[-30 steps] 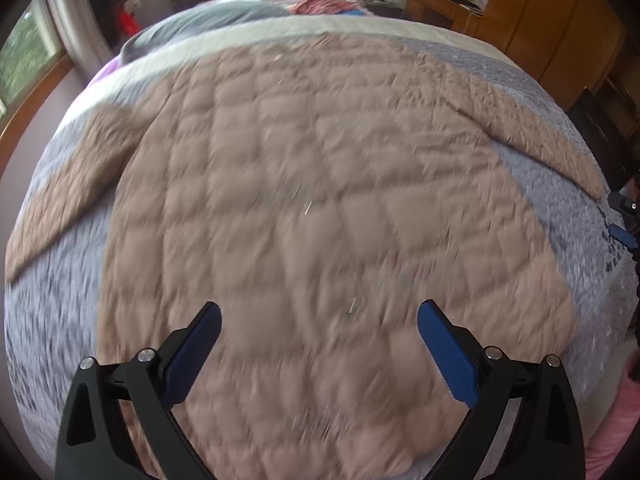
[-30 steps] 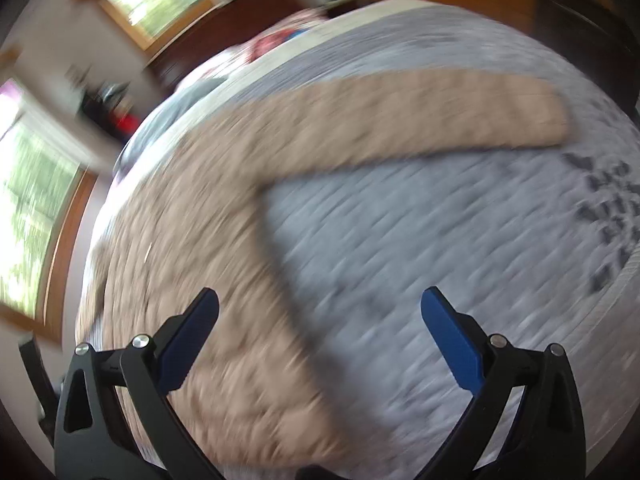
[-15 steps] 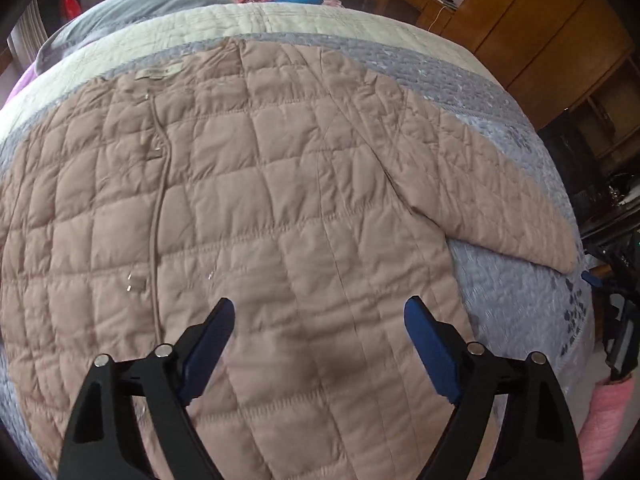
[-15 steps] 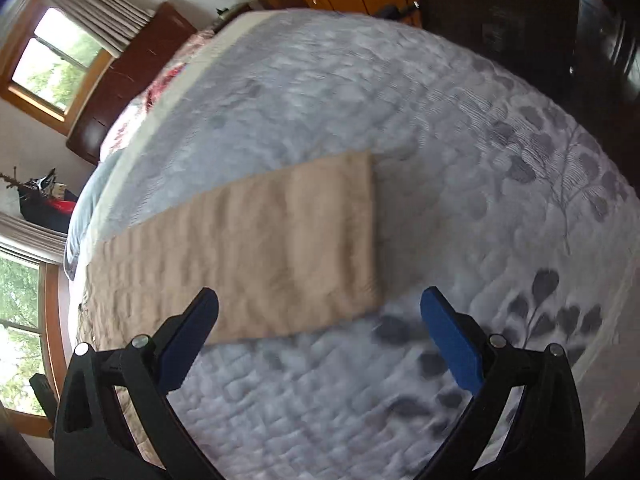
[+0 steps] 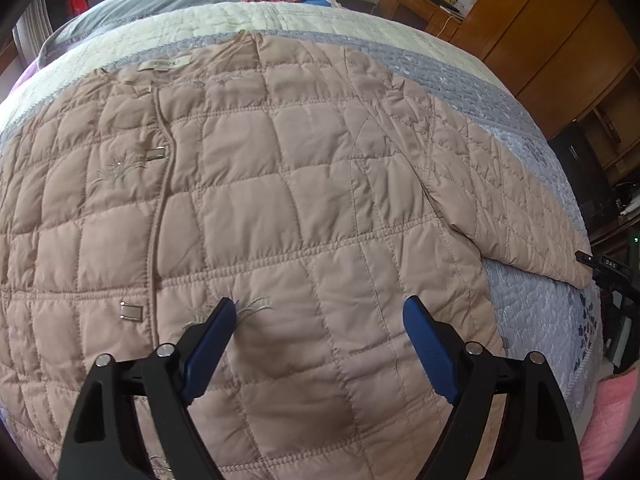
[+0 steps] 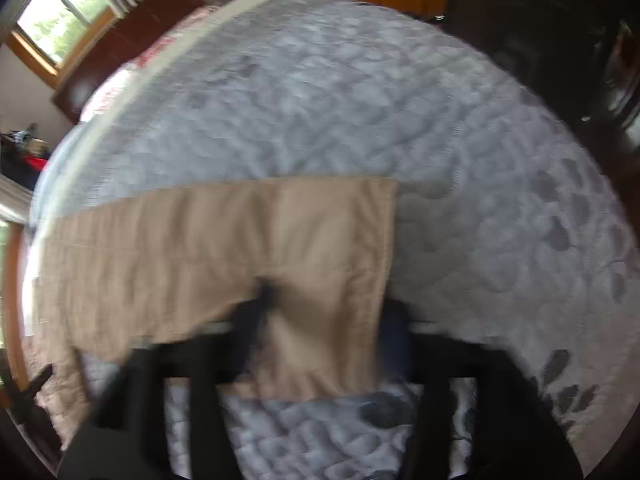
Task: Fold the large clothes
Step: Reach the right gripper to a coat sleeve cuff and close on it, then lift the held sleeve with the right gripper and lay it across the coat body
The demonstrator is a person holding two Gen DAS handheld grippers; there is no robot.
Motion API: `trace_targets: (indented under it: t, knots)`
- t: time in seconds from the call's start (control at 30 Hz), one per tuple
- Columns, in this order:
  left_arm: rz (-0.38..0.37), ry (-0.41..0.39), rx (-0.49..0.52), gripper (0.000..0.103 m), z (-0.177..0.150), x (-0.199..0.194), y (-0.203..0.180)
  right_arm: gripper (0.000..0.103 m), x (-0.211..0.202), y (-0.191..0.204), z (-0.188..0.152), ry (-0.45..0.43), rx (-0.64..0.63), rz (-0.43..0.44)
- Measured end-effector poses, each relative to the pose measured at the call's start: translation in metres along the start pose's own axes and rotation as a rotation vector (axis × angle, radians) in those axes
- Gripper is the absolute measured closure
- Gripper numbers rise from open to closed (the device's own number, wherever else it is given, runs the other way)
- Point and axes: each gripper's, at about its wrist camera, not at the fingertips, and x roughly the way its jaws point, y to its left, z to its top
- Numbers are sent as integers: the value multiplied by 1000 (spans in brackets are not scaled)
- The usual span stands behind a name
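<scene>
1. A beige quilted jacket (image 5: pixel 256 216) lies spread flat, front up, on a bed, its collar toward the far end and its closure seam with small metal clasps running down the left of the left wrist view.
2. One sleeve (image 6: pixel 224 248) stretches out sideways from the body across the grey bedspread (image 6: pixel 400 100); its cuff end lies near the bed's edge in the right wrist view.
3. The left gripper (image 5: pixel 320 320) hovers over the lower front of the jacket, pointing steeply down. Its blue pads stand well apart, having just been narrowing a little, with only the flat quilted surface beneath them and nothing pinched.
4. The right gripper (image 6: pixel 320 320) sits at the sleeve's cuff end, badly blurred. Its jaws have just been closing, and the cuff fabric lies between the two fingers; whether the pads already press on it cannot be told through the blur.
5. Beyond the jacket lie a cream band of bedding (image 5: pixel 256 20) and wooden cabinets (image 5: pixel 552 32).
</scene>
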Motion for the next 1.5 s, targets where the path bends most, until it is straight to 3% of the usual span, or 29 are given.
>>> trace_targets:
  t: [0.03,0.17,0.3,0.47,0.53,0.6,0.73,0.87,1.07,1.2,1.3,1.4,1.5]
  knots:
    - [-6,-4,1,22,-1,-3,2,93,-1,0,1,5,18,43]
    - [-45,-14,-14,22,-8,-12,14,94,-15,3,4,-68,24,76]
    - [-66,-12,-46,29,-15,-4,29,94,10,-5,0,-6,94,32]
    - [-97,-42,-49,34,-22,-4,36,98,-12,14,-3,-60,105,52]
    - [-108,-45,-57,36,-20,-8,39,98,-31,37,-4,-98,59,101]
    - [-111,-54,-70,39,-18,-13,44,98,-52,74,-5,-123,-9,206]
    - [-94,-85,-75,41,-16,-26,55,98,-66,155,-8,-132,-165,278]
    - [-49,-115,-81,41,-16,-37,70,98,-50,258,-16,-93,-339,325]
    - [8,-140,-91,41,-15,-47,96,98,0,366,-54,15,-498,345]
    - [24,-143,-98,41,-15,-48,108,98,27,409,-78,69,-563,351]
    - [26,-145,-104,40,-14,-47,112,90,45,431,-91,127,-606,372]
    - [10,-133,-102,40,-13,-44,110,77,42,436,-100,144,-640,431]
    - [-13,-126,-90,38,-10,-40,100,75,26,423,-98,105,-638,432]
